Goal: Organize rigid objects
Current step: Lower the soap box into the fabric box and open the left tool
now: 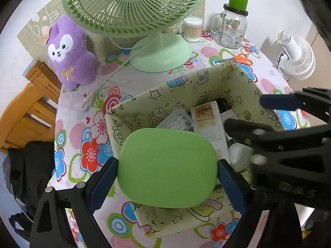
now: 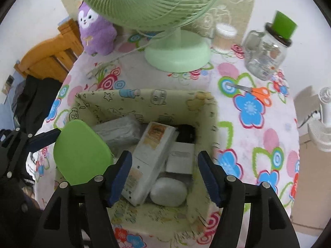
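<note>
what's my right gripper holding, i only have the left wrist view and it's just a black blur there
Observer: Nothing. The right wrist view shows the right gripper open, pads clear of everything, above the fabric bin.
Operator: whats right under it
Observer: A white oval case lies loose at the bin's near end, against a long white box.
Operator: and where's my green case sitting over the bin
Observer: From the right wrist, the green case overlaps the bin's left wall, with a grey packet in the bin just beyond it.
</note>
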### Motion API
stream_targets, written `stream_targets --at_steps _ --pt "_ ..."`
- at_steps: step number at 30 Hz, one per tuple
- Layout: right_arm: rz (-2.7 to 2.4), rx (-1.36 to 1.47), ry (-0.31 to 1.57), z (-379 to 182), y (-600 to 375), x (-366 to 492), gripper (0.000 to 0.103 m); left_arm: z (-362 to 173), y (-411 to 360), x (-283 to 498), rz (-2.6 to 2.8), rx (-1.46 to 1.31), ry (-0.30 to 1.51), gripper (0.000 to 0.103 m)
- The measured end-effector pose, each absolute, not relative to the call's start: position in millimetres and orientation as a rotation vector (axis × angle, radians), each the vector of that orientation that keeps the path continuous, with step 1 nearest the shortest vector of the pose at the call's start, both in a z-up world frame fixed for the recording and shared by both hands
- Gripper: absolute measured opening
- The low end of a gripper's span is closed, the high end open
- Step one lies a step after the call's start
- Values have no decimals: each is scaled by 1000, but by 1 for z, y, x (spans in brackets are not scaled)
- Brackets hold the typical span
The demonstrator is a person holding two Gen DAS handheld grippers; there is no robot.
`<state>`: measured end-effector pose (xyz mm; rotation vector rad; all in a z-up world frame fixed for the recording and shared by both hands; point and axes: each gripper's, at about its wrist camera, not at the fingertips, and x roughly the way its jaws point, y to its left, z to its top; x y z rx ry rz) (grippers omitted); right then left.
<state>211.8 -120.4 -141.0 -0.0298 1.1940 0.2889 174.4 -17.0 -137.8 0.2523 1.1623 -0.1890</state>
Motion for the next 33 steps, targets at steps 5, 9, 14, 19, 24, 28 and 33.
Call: stream_targets --at_steps 5,9,14,19,24,28,33 --pt "270 -36 1157 -126 -129 197 71 -138 -23 175 -221 209 1178 95" --pt "250 -17 1140 -120 -140 189 72 -141 -30 175 -232 207 1187 95" --pt "216 -2 1153 -123 -151 183 72 -142 -35 178 -240 170 1198 95" --pt "194 21 1159 -128 -158 181 76 -148 -39 185 -226 147 1220 95" --pt "174 33 1153 -128 -165 182 76 -154 -43 189 -210 126 1237 95" --pt "172 33 1163 -132 -168 187 77 -161 -45 192 -188 120 1253 95" --pt "183 19 1176 -140 -166 192 77 -170 -47 193 -158 129 1261 95"
